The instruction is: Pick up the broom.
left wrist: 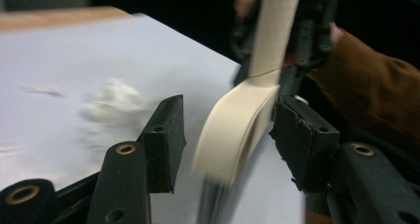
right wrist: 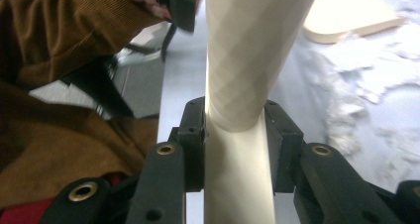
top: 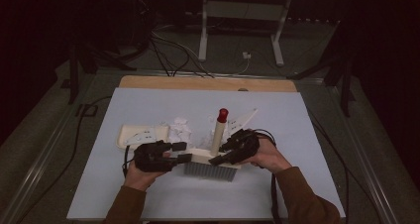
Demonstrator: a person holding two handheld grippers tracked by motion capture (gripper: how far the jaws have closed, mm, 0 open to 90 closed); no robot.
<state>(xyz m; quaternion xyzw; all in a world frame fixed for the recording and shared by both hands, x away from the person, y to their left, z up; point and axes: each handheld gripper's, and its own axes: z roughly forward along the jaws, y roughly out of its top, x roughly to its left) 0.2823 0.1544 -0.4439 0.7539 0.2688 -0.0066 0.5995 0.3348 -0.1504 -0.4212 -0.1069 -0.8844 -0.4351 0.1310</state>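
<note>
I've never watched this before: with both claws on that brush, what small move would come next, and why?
Probably the left claw backs off, leaving the brush to the right claw. The right one's pads are clamped on the handle, while the left one's jaws stand apart around the brush head with a gap on one side. White scraps lie beyond, near the dustpan.

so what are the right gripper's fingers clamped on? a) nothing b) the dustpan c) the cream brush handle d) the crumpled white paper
c: in the right gripper view both fingers of the right gripper press on the cream brush handle, which rises between them.
</note>
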